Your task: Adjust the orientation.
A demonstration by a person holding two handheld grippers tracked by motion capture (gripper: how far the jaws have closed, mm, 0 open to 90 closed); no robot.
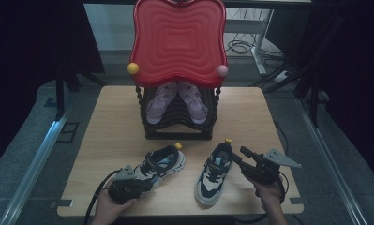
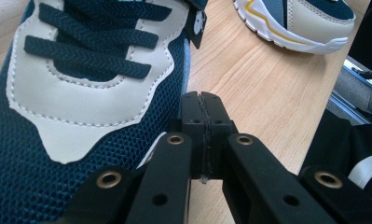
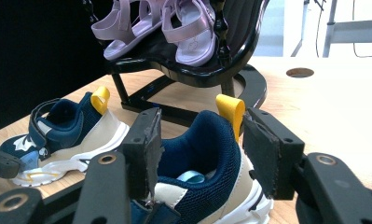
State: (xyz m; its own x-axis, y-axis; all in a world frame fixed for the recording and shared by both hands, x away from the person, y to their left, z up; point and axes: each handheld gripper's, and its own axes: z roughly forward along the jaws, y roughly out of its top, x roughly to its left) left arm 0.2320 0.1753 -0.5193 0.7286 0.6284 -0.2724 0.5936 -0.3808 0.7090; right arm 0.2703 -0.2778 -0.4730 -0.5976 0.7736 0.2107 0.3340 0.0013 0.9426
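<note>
Sneakers, two navy and cream: the right sneaker [image 1: 213, 174] lies near the table's [image 1: 114, 122] front edge, its heel between the right gripper's [image 1: 235, 157] parted jaws, apparently touching neither. The left gripper [image 1: 147, 183], jaws pressed together, sits against the left sneaker's [image 1: 163, 161] toe nearby.

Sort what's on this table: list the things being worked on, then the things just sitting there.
In hand:
- right sneaker, its heel between the open right tongs
- left sneaker, beside the shut left tongs

Sitting there:
- pink sandals on the black rack
- red tray top
</note>
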